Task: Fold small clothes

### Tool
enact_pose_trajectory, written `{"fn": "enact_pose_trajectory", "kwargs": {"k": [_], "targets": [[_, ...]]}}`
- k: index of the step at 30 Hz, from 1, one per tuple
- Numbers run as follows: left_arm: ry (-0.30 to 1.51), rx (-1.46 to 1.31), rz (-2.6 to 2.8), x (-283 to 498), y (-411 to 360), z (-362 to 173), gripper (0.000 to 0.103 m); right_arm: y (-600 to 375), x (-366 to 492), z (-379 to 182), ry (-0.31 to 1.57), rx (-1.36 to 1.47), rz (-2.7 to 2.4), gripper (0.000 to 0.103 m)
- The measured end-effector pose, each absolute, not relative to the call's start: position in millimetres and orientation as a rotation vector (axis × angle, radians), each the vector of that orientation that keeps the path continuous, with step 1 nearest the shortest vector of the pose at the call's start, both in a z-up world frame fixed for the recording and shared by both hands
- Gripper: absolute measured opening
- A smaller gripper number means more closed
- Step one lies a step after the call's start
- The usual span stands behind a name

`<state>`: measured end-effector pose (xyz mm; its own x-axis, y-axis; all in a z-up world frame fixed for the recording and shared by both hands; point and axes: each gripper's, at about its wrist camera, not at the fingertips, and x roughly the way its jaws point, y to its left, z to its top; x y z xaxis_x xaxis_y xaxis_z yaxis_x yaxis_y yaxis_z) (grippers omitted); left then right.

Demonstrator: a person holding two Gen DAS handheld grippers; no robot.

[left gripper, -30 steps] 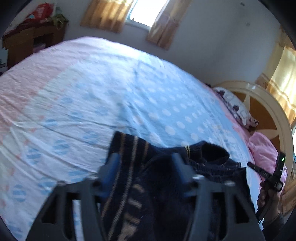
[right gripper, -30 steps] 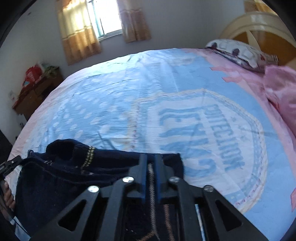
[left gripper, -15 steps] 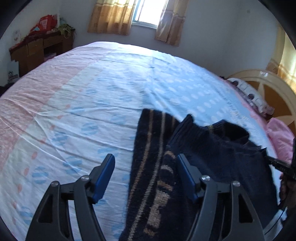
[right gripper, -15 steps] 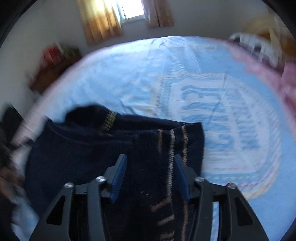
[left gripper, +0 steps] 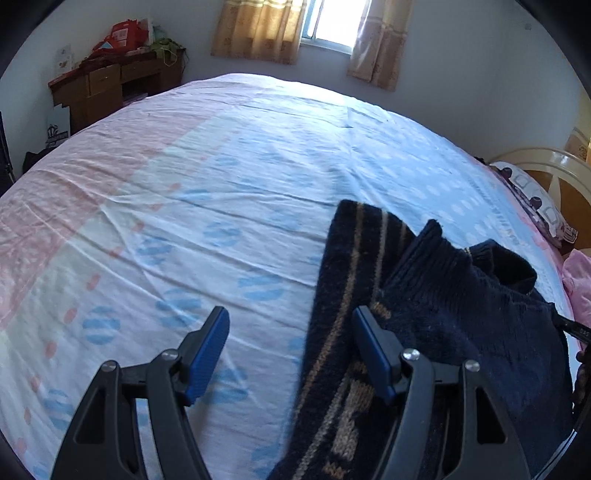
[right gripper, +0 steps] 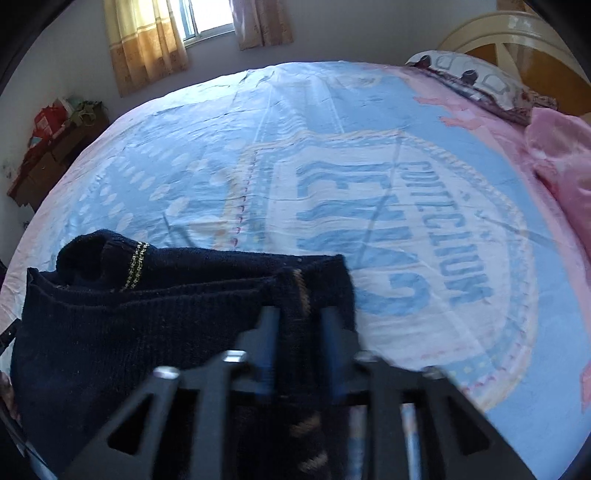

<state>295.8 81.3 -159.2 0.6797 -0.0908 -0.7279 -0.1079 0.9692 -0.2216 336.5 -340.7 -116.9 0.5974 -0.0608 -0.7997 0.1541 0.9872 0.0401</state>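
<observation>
Since a second ago my left hand-held gripper [left gripper: 290, 350] has let go of the dark sweater [left gripper: 443, 314]: then the knit lay bunched between its blue pads, now they stand wide apart over bare bedsheet [left gripper: 221, 177], the right pad against the striped sleeve's edge. Sweater lies flat on the bed, near me, sleeve with tan stripes folded along its side, collar toward the headboard end.

Right hand-held gripper [right gripper: 300, 325]: jaws have just been opening, frame blurred. A ridge of striped knit sits between the fingers; I cannot tell whether the pads press it.

Pink pillow [right gripper: 561, 147] and patterned pillow [right gripper: 476, 79] by the headboard. Wooden desk [left gripper: 110, 88] against the far wall, curtains [left gripper: 258, 29] at the window.
</observation>
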Motion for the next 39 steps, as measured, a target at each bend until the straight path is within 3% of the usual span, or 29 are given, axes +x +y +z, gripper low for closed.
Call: {"fn": "enact_pose_trajectory", "kwargs": {"k": [5, 8, 15, 17, 18, 19, 25, 30, 33, 35, 36, 39], "targets": [[0.746, -0.199, -0.048, 291.6, 68.8, -134.8, 0.072, -326.9, 303.4, -90.8, 0.826, 0.098, -0.102, 0.049], [0.723, -0.12, -0.116, 299.3, 45.3, -122.3, 0.072, -312.9, 282.4, -86.6, 0.776, 0.067, -0.085, 0.056], [0.827, -0.013, -0.256, 354.0, -2.1, -135.5, 0.071, -295.2, 266.3, -100.9, 0.771, 0.005, -0.05, 0.057], [0.853, 0.015, -0.232, 362.7, -8.6, -144.4, 0.053, -295.3, 264.2, -106.9, 0.776, -0.008, -0.06, 0.057], [0.874, 0.012, -0.229, 366.3, -9.0, -149.8, 0.024, -296.4, 263.6, -109.8, 0.779, -0.008, -0.062, 0.057], [0.9, -0.008, -0.24, 369.1, -7.2, -155.0, 0.012, -298.5, 263.8, -113.4, 0.786, -0.002, -0.065, 0.057], [0.772, -0.123, -0.184, 346.2, 16.2, -144.9, 0.011, -310.6, 262.4, -125.0, 0.799, 0.047, -0.081, 0.057], [0.801, -0.163, -0.137, 347.0, 24.9, -152.2, 0.013, -312.0, 261.2, -124.3, 0.796, 0.06, -0.087, 0.057], [0.801, -0.119, -0.115, 347.1, 19.9, -151.5, 0.021, -309.5, 255.9, -117.8, 0.795, 0.072, -0.061, 0.057], [0.766, -0.128, -0.12, 337.4, 21.5, -143.0, 0.036, -304.3, 247.0, -111.0, 0.782, 0.083, -0.006, 0.058], [0.741, -0.14, -0.117, 332.0, 23.8, -138.2, 0.046, -299.5, 242.4, -107.9, 0.775, 0.074, 0.023, 0.064], [0.664, -0.157, -0.135, 304.7, 26.0, -121.3, 0.059, -271.1, 229.8, -99.2, 0.757, 0.008, 0.127, 0.067]]}}
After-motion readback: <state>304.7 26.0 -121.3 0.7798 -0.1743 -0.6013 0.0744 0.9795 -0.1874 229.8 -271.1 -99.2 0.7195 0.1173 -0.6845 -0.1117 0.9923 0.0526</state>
